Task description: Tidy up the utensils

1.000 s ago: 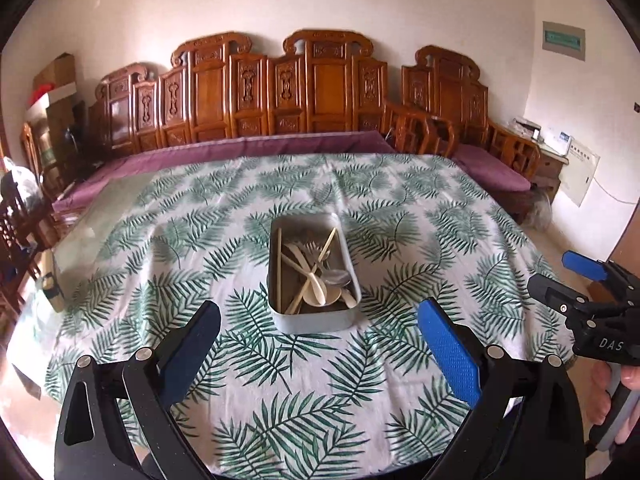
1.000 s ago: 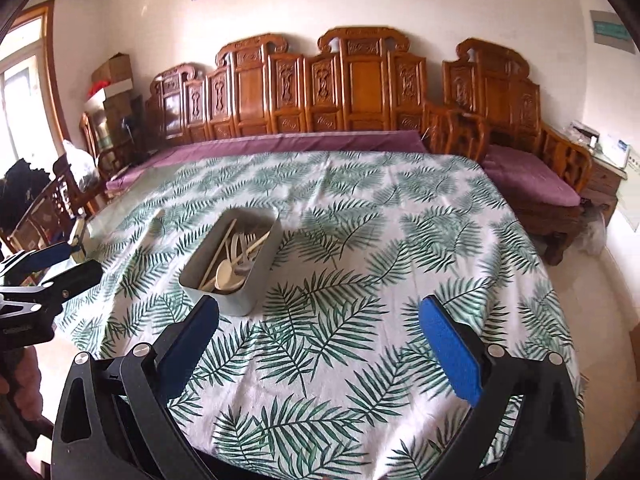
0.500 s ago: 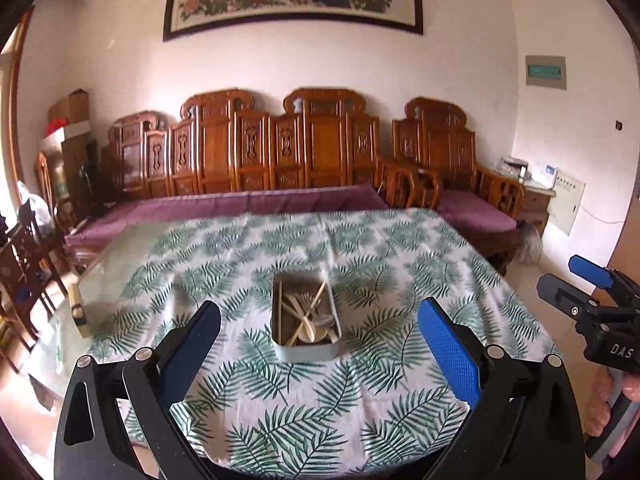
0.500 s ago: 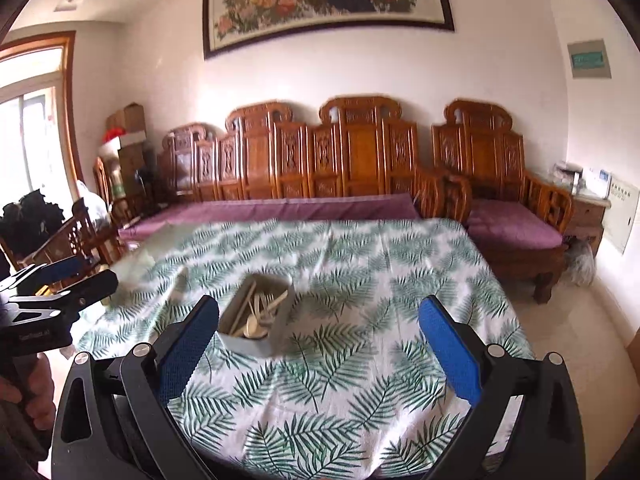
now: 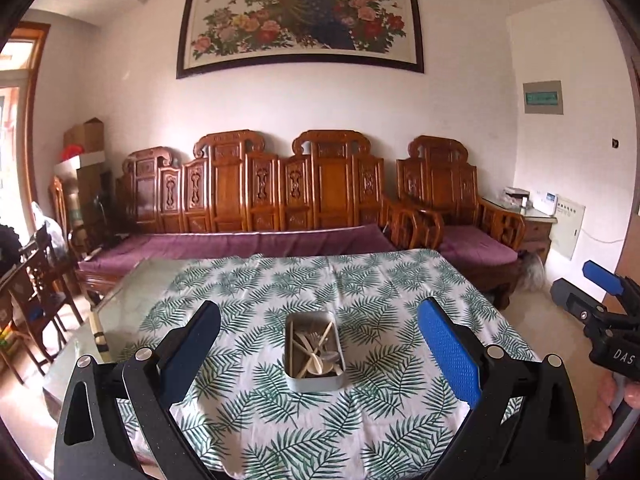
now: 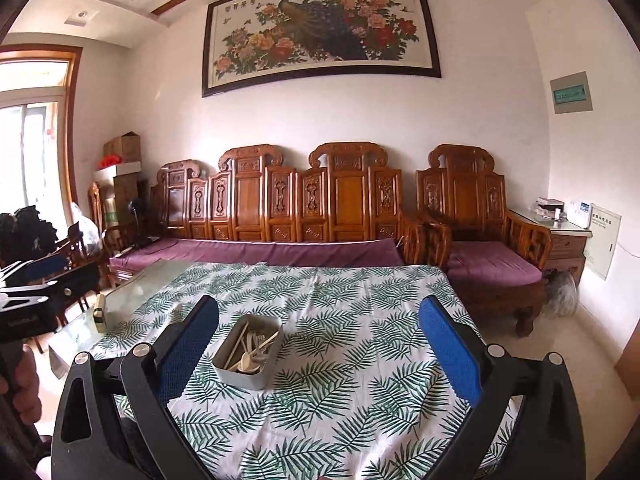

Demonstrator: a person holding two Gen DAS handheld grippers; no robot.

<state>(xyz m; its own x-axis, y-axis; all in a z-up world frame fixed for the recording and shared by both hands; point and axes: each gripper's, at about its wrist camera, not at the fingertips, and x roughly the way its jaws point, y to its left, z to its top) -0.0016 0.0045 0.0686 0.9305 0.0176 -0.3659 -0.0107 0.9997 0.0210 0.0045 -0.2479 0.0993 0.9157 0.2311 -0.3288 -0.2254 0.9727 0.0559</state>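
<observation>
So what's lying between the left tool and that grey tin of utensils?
Nothing but leaf-print tablecloth lies between the left tool and the grey rectangular tin, per the left wrist view.

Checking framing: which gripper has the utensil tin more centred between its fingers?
The left gripper: the tin sits midway there; for the right gripper it lies left.

Left claw (image 5: 318,344) agape — utensil tin (image 5: 314,350) beyond

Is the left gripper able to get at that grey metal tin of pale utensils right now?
Probably yes: the left gripper is open and the grey metal tin sits straight ahead on the leaf-print tablecloth, with nothing between, though some way off.
</observation>
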